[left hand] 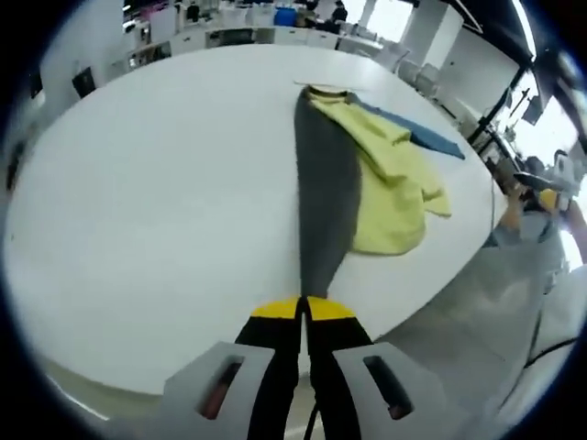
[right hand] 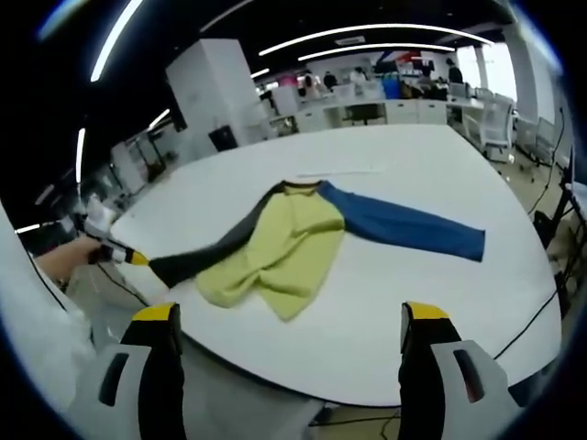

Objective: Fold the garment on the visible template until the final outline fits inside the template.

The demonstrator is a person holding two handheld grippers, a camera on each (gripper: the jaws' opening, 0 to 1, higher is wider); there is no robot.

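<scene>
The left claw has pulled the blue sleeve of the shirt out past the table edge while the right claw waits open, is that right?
Not quite. The left claw is shut on the dark grey sleeve, as the left gripper view shows; the blue sleeve lies flat on the table. The right claw does wait open.

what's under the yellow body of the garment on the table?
Only the white round table shows around the crumpled yellow fabric body of the garment. Whatever lies beneath it is covered. The left gripper pinches its dark grey sleeve.

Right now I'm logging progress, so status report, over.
Left gripper shut on grey sleeve, pulled taut. Right gripper open, hovering. Garment unfolded on table. Nothing obstructing.
</scene>
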